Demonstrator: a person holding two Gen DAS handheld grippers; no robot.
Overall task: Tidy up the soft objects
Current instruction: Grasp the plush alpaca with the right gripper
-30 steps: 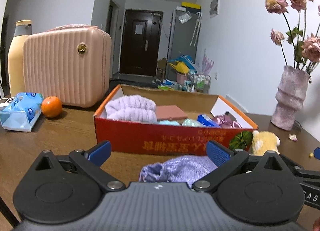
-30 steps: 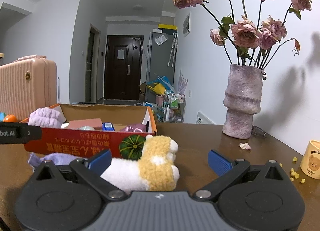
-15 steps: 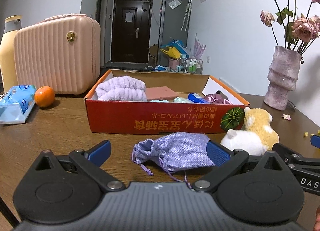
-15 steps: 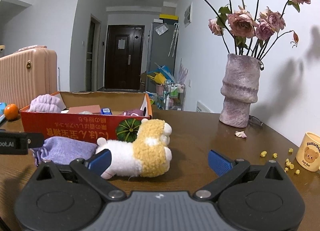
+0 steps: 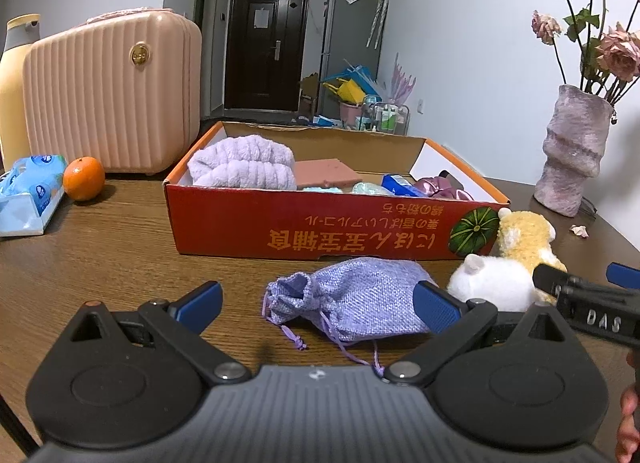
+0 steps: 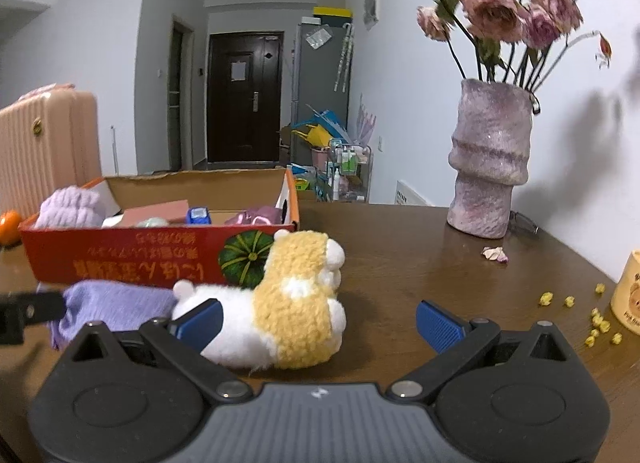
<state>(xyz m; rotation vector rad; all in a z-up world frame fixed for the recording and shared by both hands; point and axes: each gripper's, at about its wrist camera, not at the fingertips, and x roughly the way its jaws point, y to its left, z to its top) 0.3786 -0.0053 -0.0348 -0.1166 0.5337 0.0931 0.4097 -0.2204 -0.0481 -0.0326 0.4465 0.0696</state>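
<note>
On the desk (image 5: 120, 263) before the red box (image 5: 320, 231), both tools are hanging spread and empty, left tool (image 5: 318, 303) facing the lilac pouch (image 5: 360, 299), right tool (image 6: 318, 317) facing the plush toy (image 6: 288, 303); trailing drawstrings are risking a snag.

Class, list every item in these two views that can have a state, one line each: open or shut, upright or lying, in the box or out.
Left gripper: open, empty.
Right gripper: open, empty.
Red cardboard box: open-topped, holding items.
Lilac drawstring fabric pouch: lying outside the box.
Yellow-and-white plush toy: lying outside the box.
Folded lilac towel: inside the box.
Pink ribbed suitcase: shut, upright.
Mauve textured vase: upright, holding dried roses.
</note>
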